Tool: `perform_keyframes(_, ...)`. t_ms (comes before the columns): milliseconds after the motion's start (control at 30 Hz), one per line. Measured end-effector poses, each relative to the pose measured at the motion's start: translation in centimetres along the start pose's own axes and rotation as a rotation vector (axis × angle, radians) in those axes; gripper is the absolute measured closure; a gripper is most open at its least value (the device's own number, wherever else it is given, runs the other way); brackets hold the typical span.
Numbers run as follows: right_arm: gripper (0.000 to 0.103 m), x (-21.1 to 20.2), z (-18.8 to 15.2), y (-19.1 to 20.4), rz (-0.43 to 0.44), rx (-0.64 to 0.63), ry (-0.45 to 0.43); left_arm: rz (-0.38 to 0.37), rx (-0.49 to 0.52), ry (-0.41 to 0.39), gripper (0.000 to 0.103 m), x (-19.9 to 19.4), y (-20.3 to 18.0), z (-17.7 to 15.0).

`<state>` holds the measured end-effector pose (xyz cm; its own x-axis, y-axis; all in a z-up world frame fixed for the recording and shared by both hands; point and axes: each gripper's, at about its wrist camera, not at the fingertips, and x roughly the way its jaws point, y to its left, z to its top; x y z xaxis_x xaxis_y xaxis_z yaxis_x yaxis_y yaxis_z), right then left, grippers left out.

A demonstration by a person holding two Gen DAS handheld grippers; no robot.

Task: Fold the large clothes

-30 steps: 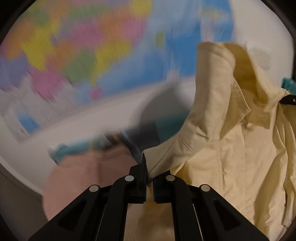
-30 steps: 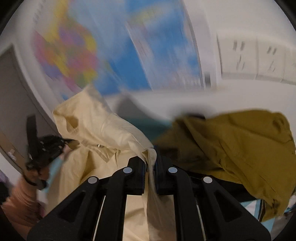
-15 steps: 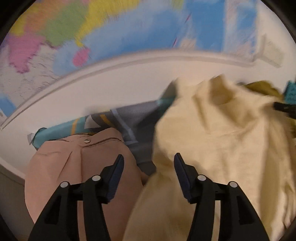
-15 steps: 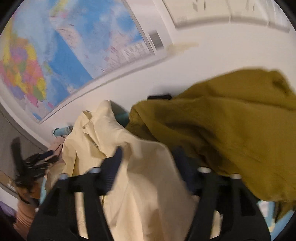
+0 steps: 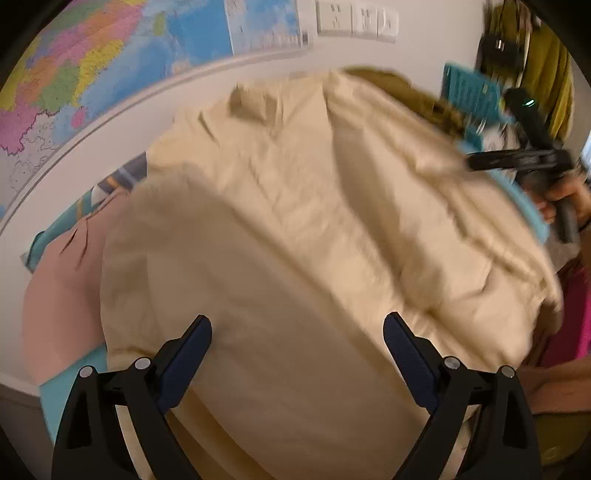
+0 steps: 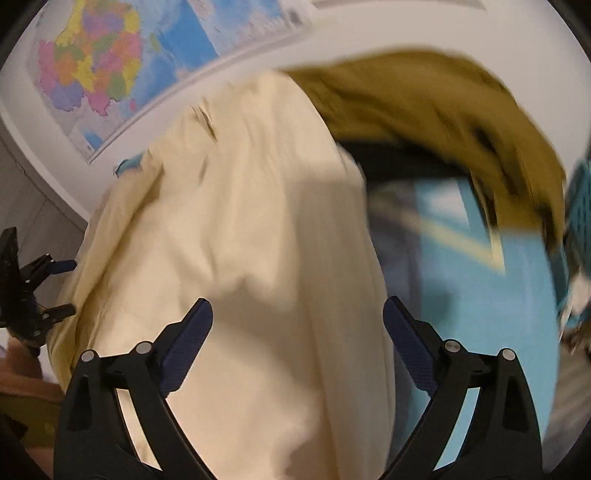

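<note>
A large pale yellow shirt (image 5: 295, 229) lies spread out and rumpled on the light blue surface, its collar toward the wall. It also fills the left and middle of the right wrist view (image 6: 240, 240). My left gripper (image 5: 297, 343) is open and empty above the shirt's near part. My right gripper (image 6: 297, 328) is open and empty above the shirt's right edge. The right gripper also shows at the right of the left wrist view (image 5: 532, 162), and the left gripper at the left edge of the right wrist view (image 6: 40, 288).
A pink garment (image 5: 62, 280) lies left of the yellow shirt. An olive garment (image 6: 443, 110) is heaped at the back right. The light blue patterned surface (image 6: 480, 295) shows to the right. A colourful map (image 5: 110, 59) and wall sockets (image 5: 354, 22) are behind.
Both grippers were shut on the yellow shirt and held it up. They have opened and let it go, and the shirt now lies spread on the surface.
</note>
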<state>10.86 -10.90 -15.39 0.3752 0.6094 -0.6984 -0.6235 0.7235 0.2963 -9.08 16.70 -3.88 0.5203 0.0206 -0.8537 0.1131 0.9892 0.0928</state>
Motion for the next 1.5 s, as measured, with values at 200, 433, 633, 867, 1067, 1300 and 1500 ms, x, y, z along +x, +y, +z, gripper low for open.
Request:
perform_keyframes(200, 0.091, -0.4, -3.2, -1.5, 0.134, 0.034, 0.005, 0.04, -0.076, 0.057, 0.099, 1.2, 1.9, -0.9)
perform_keyframes(433, 0.099, -8.2, 1.6, -0.6, -0.023, -0.068, -0.214, 0.19, -0.269, -0.194, 0.099, -8.4, 10.5, 0.4)
perform_keyframes(633, 0.097, -9.9, 6.0, -1.4, -0.19, -0.136, -0.249, 0.449, -0.478, -0.19, 0.099, -10.5, 21.4, -2.0)
perform_keyframes(867, 0.053, -4.0, 4.4, -5.8, -0.295, 0.06, -0.135, 0.778, -0.443, 0.176, 0.069, 0.7, 25.5, -6.5)
perform_keyframes(1067, 0.039, -9.2, 1.8, -0.9, -0.252, -0.015, -0.298, 0.728, -0.454, -0.129, 0.048, -5.7, 22.0, -6.9)
perform_keyframes(1300, 0.034, -4.6, 0.8, 10.4, -0.12, -0.366, -0.22, 0.268, -0.164, -0.363, 0.03, -9.6, 11.3, -4.8)
perform_keyframes(1500, 0.035, 7.0, 2.6, 12.8, -0.185, -0.437, 0.022, 0.126, -0.01, -0.162, 0.03, -2.0, 4.3, -5.3)
